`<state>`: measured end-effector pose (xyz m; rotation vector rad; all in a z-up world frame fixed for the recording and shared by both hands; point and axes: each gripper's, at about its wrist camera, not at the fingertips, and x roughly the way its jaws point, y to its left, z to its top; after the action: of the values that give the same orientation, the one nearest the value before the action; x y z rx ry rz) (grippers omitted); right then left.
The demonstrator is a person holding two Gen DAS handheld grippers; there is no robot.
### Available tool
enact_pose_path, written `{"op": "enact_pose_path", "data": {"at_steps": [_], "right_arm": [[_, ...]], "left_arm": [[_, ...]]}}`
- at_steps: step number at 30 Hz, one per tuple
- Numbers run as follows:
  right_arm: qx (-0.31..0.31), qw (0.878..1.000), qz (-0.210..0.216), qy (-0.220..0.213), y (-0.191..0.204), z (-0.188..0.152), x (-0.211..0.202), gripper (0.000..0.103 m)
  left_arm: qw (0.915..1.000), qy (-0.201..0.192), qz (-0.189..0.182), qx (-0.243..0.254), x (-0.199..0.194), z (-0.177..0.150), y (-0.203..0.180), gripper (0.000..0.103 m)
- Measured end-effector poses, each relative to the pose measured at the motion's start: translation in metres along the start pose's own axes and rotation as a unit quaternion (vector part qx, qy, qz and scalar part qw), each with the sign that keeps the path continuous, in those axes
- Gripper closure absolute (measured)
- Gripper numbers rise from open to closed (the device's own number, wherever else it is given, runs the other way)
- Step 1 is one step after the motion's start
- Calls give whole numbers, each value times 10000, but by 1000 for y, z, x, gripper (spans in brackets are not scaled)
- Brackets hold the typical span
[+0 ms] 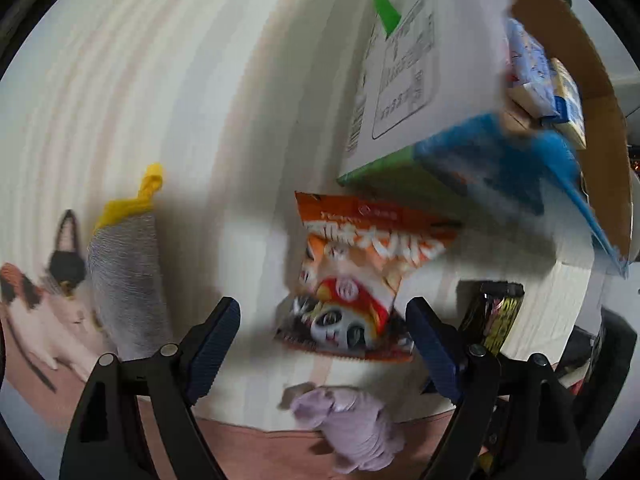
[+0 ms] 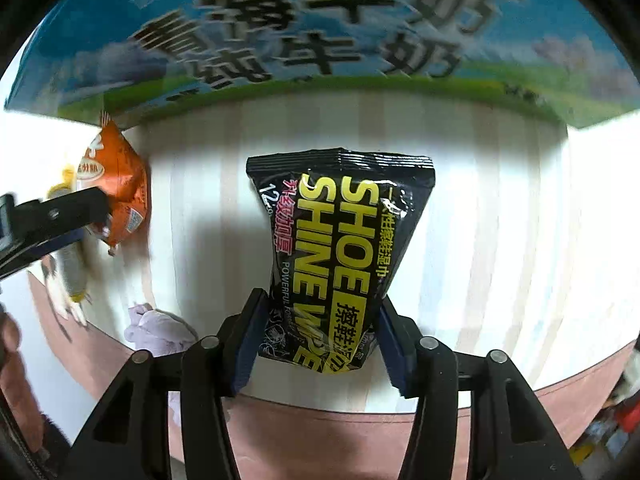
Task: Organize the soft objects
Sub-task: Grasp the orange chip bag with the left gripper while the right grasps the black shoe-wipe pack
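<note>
In the left wrist view my left gripper (image 1: 324, 344) is open, its blue pads either side of an orange snack packet (image 1: 356, 276) lying on the white table (image 1: 180, 80). A lilac cloth (image 1: 352, 424) lies at the table's near edge. In the right wrist view my right gripper (image 2: 316, 340) is shut on a black shoe-shine wipes pack (image 2: 340, 252), gripping its near end. The orange packet (image 2: 120, 184) and the left gripper (image 2: 60, 216) show at the left there.
A milk carton box (image 1: 480, 160), blue and green, stands open behind the packets and holds small cartons (image 1: 552, 80); it fills the far side of the right view (image 2: 320, 40). A grey and yellow sock (image 1: 124, 256) and a cat plush (image 1: 48, 292) lie left.
</note>
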<state>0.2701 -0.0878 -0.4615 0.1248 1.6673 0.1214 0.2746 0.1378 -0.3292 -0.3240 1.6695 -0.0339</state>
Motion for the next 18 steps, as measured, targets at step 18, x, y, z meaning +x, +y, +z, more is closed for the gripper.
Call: {"op": "enact_pose_path", "data": {"at_steps": [18], "right_arm": [[-465,9979,-420,-139,33,-15,7,61]], "left_arm": [[9957,-420,789,232,3,-33,-48,54]]}}
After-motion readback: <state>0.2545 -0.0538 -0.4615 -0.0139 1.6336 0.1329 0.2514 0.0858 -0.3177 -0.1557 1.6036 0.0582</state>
